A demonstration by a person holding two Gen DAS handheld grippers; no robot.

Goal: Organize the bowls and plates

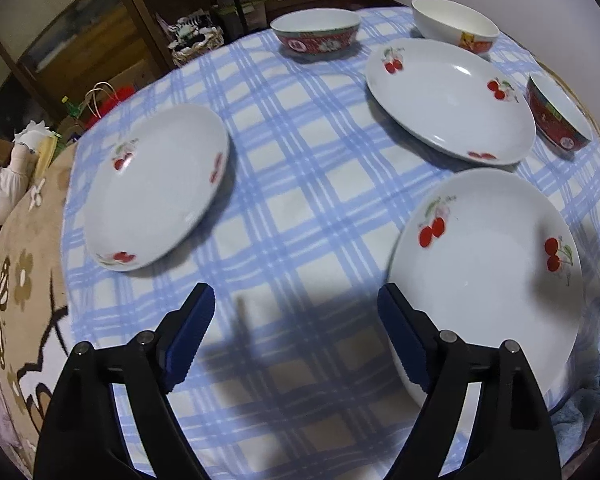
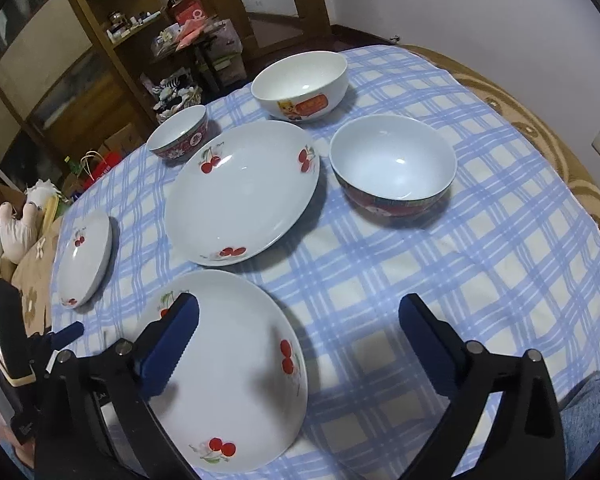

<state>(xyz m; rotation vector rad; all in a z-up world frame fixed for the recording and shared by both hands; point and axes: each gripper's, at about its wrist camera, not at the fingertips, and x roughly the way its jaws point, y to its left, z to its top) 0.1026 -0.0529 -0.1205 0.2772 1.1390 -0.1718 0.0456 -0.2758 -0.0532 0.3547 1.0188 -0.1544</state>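
1. We look down on a table covered by a blue-and-white checked cloth; wooden shelving crowded with small items stands behind it.
2. Three white plates with red cherry prints lie on the cloth; the nearest plate sits just below us, the middle plate beyond it, the far-left plate well apart near the table's edge.
3. Three bowls sit farther back; a red-banded bowl just right of the middle plate, a white bowl with a cartoon label behind it, a smaller red bowl to its left.
4. Our left gripper has its blue fingers spread apart over bare cloth, holding nothing.
5. Our right gripper is spread wide, empty; its left finger overlaps the nearest plate in the right wrist view.
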